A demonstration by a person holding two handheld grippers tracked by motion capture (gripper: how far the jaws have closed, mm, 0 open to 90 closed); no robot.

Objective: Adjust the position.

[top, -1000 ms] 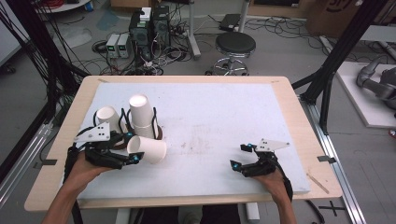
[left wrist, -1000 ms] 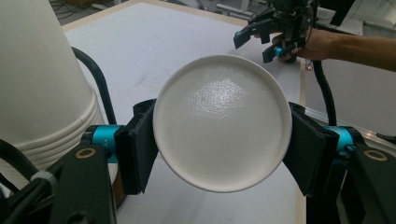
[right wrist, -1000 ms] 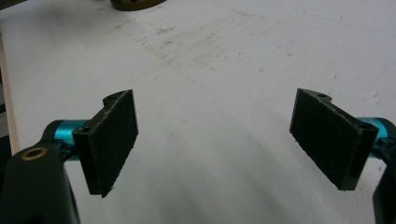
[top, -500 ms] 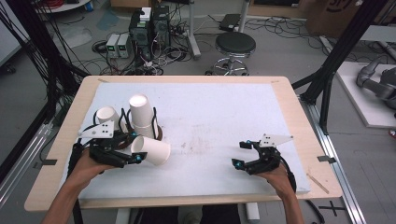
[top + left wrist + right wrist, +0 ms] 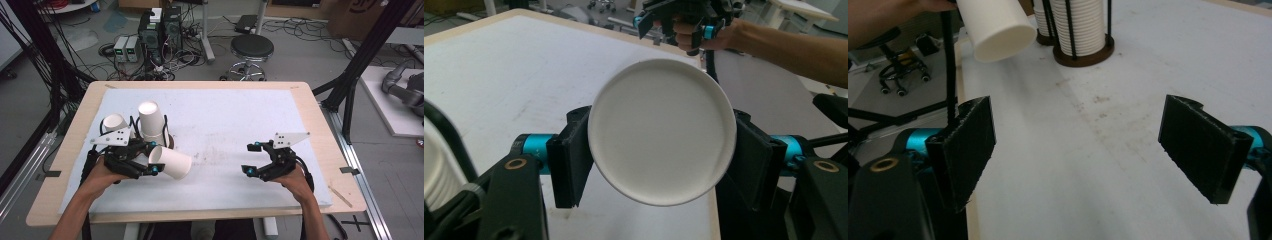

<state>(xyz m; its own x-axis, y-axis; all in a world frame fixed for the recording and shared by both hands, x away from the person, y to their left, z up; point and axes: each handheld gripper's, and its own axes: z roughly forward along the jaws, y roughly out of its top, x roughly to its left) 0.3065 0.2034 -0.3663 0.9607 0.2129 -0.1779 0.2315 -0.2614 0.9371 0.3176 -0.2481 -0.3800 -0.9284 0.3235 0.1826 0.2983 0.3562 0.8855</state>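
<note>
So the left gripper [image 5: 150,164] has a white paper cup [image 5: 171,162] clamped between its two black jaws, one pad pressed on each side of the cup wall. The cup is lying on its side up off the table, with the closed bottom pointing out toward the middle of the white mat [image 5: 225,120]. From the left gripper view you're basically staring straight at that round bottom [image 5: 663,131], pinched left and right. It's over the left half of the table, just in front of the cup holder [image 5: 154,131], a dark round base with thin black rods and a stack of white cups standing in it. There's a second stack [image 5: 114,123] a bit further left, right behind the gripper's grey plate. The right gripper [image 5: 254,158] is well apart from all that, over on the right side of the mat, jaws spread wide with nothing between them. You can see bare, slightly smudged mat in the gap in the right gripper view [image 5: 1078,145], with the held cup [image 5: 995,25] and the holder [image 5: 1083,32] way up at the top of the picture.
</note>
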